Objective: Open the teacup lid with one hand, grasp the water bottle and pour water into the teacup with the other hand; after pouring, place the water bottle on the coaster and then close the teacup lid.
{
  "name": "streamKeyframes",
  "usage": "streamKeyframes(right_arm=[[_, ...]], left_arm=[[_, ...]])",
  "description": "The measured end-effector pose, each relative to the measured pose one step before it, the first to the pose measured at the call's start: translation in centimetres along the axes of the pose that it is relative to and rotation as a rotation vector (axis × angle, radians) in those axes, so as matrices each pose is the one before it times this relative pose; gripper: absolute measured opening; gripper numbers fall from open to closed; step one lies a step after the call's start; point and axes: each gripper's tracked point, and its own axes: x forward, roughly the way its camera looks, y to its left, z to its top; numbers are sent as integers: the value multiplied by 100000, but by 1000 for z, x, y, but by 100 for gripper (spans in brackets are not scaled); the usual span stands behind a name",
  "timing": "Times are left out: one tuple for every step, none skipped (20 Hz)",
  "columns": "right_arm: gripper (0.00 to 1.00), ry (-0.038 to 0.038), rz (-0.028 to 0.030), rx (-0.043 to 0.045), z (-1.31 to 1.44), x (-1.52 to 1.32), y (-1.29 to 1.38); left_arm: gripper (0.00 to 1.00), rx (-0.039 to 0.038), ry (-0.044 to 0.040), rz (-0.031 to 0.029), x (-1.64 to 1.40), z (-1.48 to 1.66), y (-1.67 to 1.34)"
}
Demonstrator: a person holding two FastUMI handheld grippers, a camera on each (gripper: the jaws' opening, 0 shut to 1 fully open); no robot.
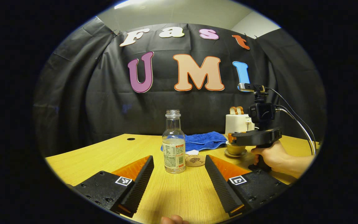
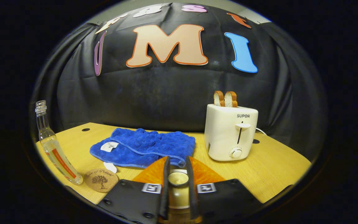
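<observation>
An uncapped clear water bottle [image 1: 173,146] with a little water stands upright on the wooden table, just ahead of and between the tips of my open left gripper [image 1: 179,157]. Behind it lies a round cork coaster [image 1: 195,161]. To the right, a cream teacup [image 1: 235,149] sits on its saucer, and my right gripper [image 1: 233,138] hovers over it. In the right gripper view, my right gripper [image 2: 177,159] is shut on the teacup lid's knob [image 2: 178,179]. I cannot tell whether the lid rests on the cup. The bottle [image 2: 54,149] and coaster [image 2: 101,179] are at the far left.
A blue towel [image 2: 144,146] lies crumpled at the back of the table [image 2: 278,168]. A white toaster [image 2: 230,133] holding two bread slices stands at the back right. A hand [image 1: 272,155] holds the right gripper, with cables trailing off to the right.
</observation>
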Motion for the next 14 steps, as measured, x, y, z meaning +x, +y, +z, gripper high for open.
streamKeyframes(right_arm=[[27, -1553, 1177, -76, 204, -58, 261], [27, -990, 1117, -83, 193, -137, 159], [27, -928, 263, 300, 26, -92, -79], [27, -1142, -318, 719, 228, -199, -179], [27, -2366, -176, 1496, 439, -253, -203], [27, -2569, 267, 1839, 263, -228, -149], [27, -2741, 979, 1408, 493, -310, 123], [27, -2323, 905, -956, 401, -59, 162], [27, 1022, 671, 758, -298, -209, 95], [27, -27, 643, -322, -65, -175, 145], [27, 138, 303, 94, -60, -339, 21], [27, -229, 370, 4, 164, -301, 48], [27, -168, 323, 55, 6, -556, -23], [26, 349, 1533, 61, 22, -725, 207]], left_arm=[[96, -15, 25, 2, 39, 48, 0], [96, -6, 4, 5, -8, -54, 1], [96, 15, -10, -23, 0, 30, -12], [96, 16, -9, 26, -14, -35, 22], [96, 0, -15, 88, 17, 51, 13], [96, -34, 34, 142, -4, -41, 4], [96, 13, 2, 7, 27, 55, -29], [96, -1, -3, -14, -5, -47, 12], [96, -64, 29, 10, -33, -10, 24], [96, 53, -33, -22, 28, 10, -3], [96, -99, -23, 25, -2, -22, -9], [96, 68, 94, -22, -16, -21, 3], [96, -129, -23, 29, 3, 65, 6], [96, 83, 28, -10, 1, -73, 7]])
